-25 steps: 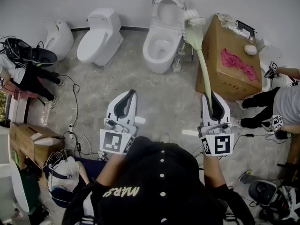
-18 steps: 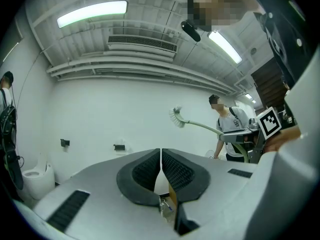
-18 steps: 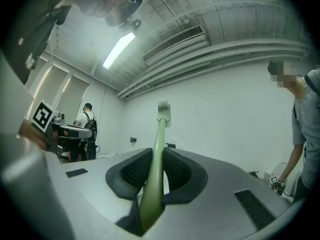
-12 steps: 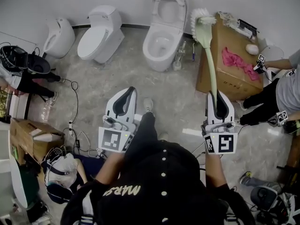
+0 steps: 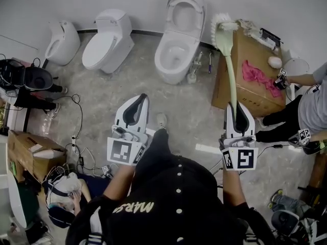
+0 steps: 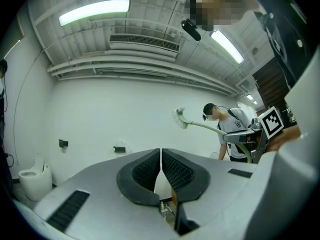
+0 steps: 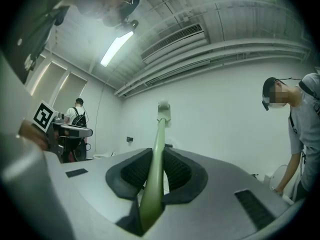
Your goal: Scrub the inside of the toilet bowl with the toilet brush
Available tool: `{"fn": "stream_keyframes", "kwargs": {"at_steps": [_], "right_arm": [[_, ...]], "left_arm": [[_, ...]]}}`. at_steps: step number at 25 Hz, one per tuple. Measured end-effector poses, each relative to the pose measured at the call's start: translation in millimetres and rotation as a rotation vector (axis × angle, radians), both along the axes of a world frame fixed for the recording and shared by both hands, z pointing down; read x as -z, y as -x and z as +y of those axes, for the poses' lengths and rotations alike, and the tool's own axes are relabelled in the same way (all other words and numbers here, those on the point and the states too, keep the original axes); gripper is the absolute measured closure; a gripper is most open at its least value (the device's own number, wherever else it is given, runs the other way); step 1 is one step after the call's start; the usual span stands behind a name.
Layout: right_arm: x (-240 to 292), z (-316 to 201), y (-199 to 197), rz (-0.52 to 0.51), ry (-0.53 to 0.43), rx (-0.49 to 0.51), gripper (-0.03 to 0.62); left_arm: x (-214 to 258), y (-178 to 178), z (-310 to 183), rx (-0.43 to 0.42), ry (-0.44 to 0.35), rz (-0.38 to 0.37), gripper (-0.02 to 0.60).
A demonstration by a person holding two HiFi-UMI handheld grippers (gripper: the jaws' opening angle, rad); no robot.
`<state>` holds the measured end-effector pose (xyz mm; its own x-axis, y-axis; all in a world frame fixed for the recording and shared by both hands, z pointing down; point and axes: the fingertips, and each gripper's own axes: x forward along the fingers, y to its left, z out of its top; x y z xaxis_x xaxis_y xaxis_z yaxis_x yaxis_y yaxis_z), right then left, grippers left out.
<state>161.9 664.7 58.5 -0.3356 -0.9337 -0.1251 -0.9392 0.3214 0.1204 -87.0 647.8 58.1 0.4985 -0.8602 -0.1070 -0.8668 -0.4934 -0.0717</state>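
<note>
Right gripper (image 5: 235, 110): jaws clamped on the lower end of the toilet brush (image 5: 231, 75), with the pads pressing the pale green handle from both sides.
Toilet brush, run: the handle leaves the right gripper's jaws and extends straight ahead of them, bending slightly near its far end.
Brush head (image 5: 220, 20): white bristles, well ahead of the right gripper, over the far corner of the cardboard box (image 5: 248, 93). From above it is not clear whether it touches the box.
Toilet bowl (image 5: 176, 55): white, with seat and lid raised, ahead of the right gripper and off to its left. The brush head sits beside the raised lid, outside the bowl.
Left gripper (image 5: 139, 105): jaws pressed together with nothing between them. It is level with the right gripper, to its left, well apart from the brush.
Cardboard box, place: ahead of the right gripper and to its right, with a pink cloth (image 5: 254, 69) lying on top.
Closed toilet (image 5: 104, 42): ahead of the left gripper, off to its left.
</note>
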Motion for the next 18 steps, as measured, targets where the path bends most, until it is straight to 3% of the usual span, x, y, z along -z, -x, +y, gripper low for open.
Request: {"fn": "stream_keyframes", "kwargs": {"at_steps": [18], "right_arm": [[14.4,-140.9,7.2,-0.001,0.003,-0.014,0.507]], "left_arm": [[14.2,8.2,-146.7,-0.017,-0.004,0.001,0.547]]}}
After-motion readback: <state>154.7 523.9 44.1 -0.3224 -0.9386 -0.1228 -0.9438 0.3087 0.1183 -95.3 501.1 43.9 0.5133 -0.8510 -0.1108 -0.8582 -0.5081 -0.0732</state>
